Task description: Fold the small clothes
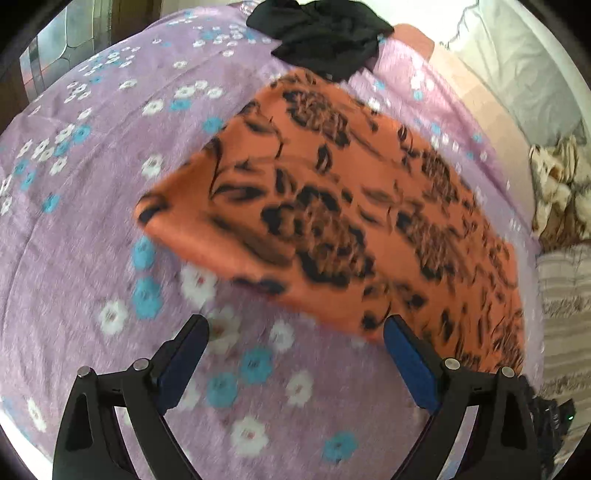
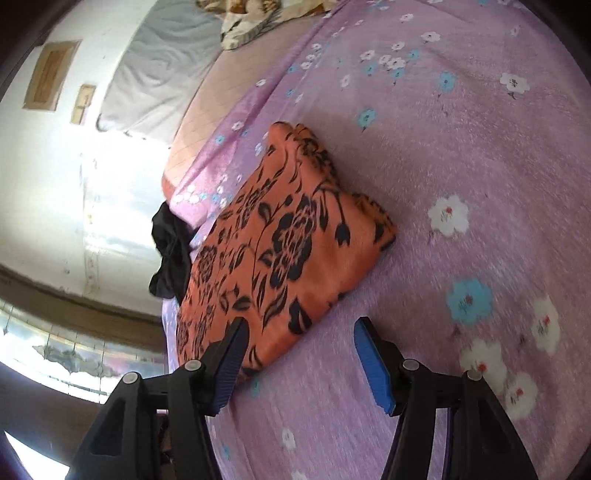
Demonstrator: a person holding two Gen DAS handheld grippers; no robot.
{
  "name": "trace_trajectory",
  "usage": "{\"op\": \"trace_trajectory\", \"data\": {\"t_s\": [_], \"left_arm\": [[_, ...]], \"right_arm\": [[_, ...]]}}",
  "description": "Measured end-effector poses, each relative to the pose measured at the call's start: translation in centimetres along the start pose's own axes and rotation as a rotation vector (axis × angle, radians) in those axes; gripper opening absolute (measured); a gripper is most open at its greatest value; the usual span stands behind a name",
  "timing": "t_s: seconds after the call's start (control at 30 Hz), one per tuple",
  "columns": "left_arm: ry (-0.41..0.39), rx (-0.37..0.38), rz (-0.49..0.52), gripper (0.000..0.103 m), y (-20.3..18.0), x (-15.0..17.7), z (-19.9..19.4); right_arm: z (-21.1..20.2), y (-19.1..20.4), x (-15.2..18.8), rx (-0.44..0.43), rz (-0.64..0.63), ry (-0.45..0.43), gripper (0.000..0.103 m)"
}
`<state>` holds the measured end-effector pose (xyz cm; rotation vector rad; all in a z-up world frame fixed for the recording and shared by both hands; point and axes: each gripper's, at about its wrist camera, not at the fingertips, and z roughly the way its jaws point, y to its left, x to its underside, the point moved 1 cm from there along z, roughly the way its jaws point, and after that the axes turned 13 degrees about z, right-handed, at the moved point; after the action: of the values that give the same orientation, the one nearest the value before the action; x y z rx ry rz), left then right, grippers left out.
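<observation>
An orange garment with a black flower print lies folded flat on the purple flowered bedspread. In the right wrist view the same orange garment lies just ahead of the fingers. My left gripper hovers open over the bedspread, its right finger close to the garment's near edge, with nothing between the pads. My right gripper is open too, its left finger over the garment's near corner and only cloth and bedspread below the gap. A crumpled black garment lies beyond the orange one, also seen as the black garment.
A white pillow and a brown-and-cream patterned cloth lie along the bed's right side. A pink sheet shows past the bedspread's edge, with a white wall and tiled floor beyond.
</observation>
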<state>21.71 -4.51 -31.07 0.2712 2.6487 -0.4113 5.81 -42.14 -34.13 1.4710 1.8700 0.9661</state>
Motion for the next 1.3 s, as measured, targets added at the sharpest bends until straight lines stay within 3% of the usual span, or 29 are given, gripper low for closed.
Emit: {"op": "trace_trajectory", "data": {"t_s": [0.17, 0.23, 0.3, 0.33, 0.4, 0.43, 0.5, 0.67, 0.83, 0.9, 0.97, 1.07, 1.17, 1.23, 1.3], "left_arm": [[-0.05, 0.1, -0.087, 0.095, 0.7, -1.6, 0.9], [-0.073, 0.116, -0.122, 0.089, 1.1, -2.0, 0.9], [-0.097, 0.091, -0.151, 0.065, 1.6, -2.2, 0.7], [-0.096, 0.073, -0.153, 0.06, 1.7, -2.3, 0.8], [-0.106, 0.039, -0.157, 0.04, 1.9, -2.2, 0.8], [-0.113, 0.03, -0.159, 0.036, 2.0, -2.3, 0.8], [-0.123, 0.028, -0.152, 0.026, 2.4, -2.3, 0.7], [-0.175, 0.03, -0.101, 0.01, 1.7, -2.3, -0.6], [-0.299, 0.024, 0.056, 0.008, -0.5, -1.1, -5.8], [-0.31, 0.039, 0.1, 0.008, -1.0, 0.0, -7.2], [-0.28, 0.035, 0.122, 0.009, -1.1, 1.2, -7.6], [-0.153, 0.022, 0.084, 0.013, 0.1, 2.0, -6.3], [-0.164, 0.018, -0.004, 0.016, 3.0, 1.3, -7.4], [-0.28, -0.108, -0.026, 0.023, 4.8, 0.8, -10.0], [-0.399, -0.209, -0.014, 0.049, 5.3, 0.6, -12.1]], "right_arm": [[2.2, 0.8, -2.1, -0.001, 0.083, -0.02, 0.063], [2.8, 0.8, -2.9, -0.013, 0.116, -0.036, 0.063], [3.5, 0.8, -3.5, -0.032, 0.147, -0.06, 0.063], [3.8, 0.8, -3.7, -0.037, 0.156, -0.072, 0.063], [4.1, 0.9, -3.9, -0.04, 0.159, -0.099, 0.061], [4.3, 1.1, -3.9, -0.034, 0.158, -0.108, 0.056], [4.7, 0.9, -4.0, 0.004, 0.158, -0.118, 0.024], [3.6, 1.7, -3.9, -0.018, 0.112, -0.144, 0.017], [0.3, 6.3, -2.4, -0.034, -0.091, -0.214, 0.016], [-1.4, 7.0, -1.8, -0.05, -0.122, -0.239, 0.016], [-2.5, 6.4, -1.5, -0.036, -0.128, -0.245, 0.016], [-1.9, 3.8, -1.6, 0.067, -0.142, -0.208, 0.016], [-0.5, -0.1, -2.0, 0.112, -0.03, -0.12, 0.022], [-0.5, -1.5, -2.4, 0.054, 0.041, -0.11, 0.025], [-0.8, -1.4, -2.7, 0.046, 0.055, -0.097, 0.027]]}}
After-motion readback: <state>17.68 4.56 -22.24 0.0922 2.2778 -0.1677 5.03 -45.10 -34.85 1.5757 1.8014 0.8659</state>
